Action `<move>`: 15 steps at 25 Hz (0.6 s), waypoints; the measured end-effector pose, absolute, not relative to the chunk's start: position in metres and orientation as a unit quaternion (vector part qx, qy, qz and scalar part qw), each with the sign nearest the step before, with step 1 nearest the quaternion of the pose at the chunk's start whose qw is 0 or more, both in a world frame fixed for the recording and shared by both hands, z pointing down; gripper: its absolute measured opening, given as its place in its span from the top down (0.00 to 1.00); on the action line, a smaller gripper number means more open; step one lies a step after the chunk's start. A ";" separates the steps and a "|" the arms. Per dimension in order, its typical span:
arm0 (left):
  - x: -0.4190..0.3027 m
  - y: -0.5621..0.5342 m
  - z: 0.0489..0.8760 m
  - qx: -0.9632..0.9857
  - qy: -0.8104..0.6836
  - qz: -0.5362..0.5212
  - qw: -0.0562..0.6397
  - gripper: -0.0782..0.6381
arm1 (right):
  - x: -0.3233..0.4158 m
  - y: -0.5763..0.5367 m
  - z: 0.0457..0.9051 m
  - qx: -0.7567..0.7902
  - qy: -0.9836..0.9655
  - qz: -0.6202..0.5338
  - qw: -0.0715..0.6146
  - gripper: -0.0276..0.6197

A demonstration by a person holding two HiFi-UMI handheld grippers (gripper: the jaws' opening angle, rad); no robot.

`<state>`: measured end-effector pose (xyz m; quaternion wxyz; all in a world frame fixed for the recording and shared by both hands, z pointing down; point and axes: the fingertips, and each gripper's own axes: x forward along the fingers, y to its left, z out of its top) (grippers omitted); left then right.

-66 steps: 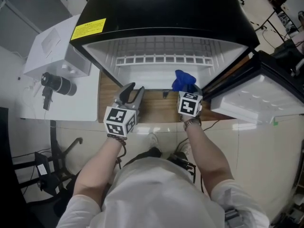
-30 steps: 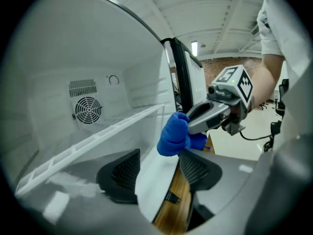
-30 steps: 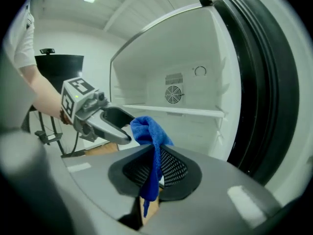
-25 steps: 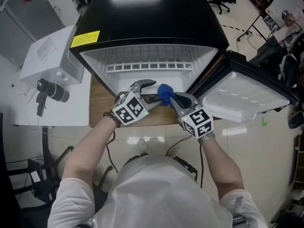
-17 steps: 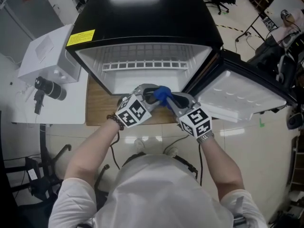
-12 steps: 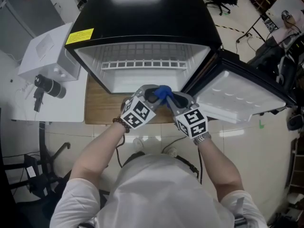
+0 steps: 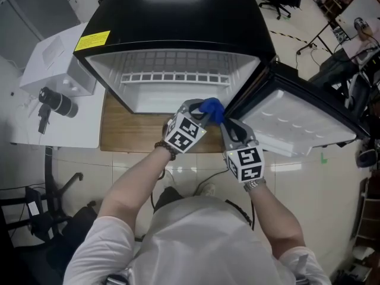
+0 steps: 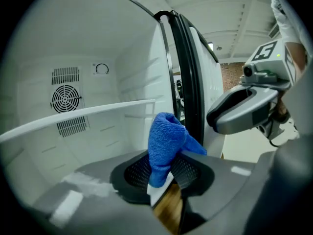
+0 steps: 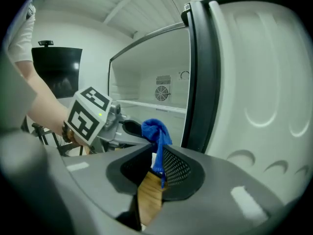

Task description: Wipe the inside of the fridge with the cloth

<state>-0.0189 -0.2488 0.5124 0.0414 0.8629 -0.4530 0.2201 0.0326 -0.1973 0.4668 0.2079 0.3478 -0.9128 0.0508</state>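
The black fridge [image 7: 178, 16] stands open, its white inside [image 7: 172, 94] facing me and its door [image 7: 303, 120] swung out to the right. A blue cloth [image 7: 212, 107] hangs at the fridge's front right corner. My left gripper [image 7: 200, 107] is shut on the blue cloth [image 8: 166, 141] after its jaws have just been closing. My right gripper [image 7: 222, 120] sits just behind; its jaws have just been opening and stand apart. In the right gripper view [image 9: 155, 173] only the cloth's thin tail [image 9: 157, 146] hangs between them, against one pad.
A wire shelf [image 7: 175, 76] crosses the fridge's inside, and a fan vent [image 8: 65, 97] sits on the back wall. A wooden board [image 7: 127, 132] lies under the fridge's front. To the left a white box [image 7: 53, 52] and a black camera [image 7: 50, 103] rest on a white table.
The cloth has passed from the right gripper to the left. The left jaws closed on it, the right jaws opened and drew back toward me. Both hands shifted right.
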 end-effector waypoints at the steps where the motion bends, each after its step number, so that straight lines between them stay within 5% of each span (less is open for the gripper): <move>1: -0.018 -0.253 0.513 0.862 -0.457 0.216 0.046 0.74 | 0.035 -0.198 0.463 0.350 -0.913 0.049 0.203 0.86; 4: -0.011 -0.265 0.518 0.859 -0.466 0.206 0.056 0.74 | 0.041 -0.200 0.451 0.356 -0.914 0.039 0.188 0.95; 15: -0.005 -0.300 0.532 0.839 -0.506 0.182 0.085 0.74 | 0.038 -0.208 0.431 0.339 -0.925 0.020 0.169 0.95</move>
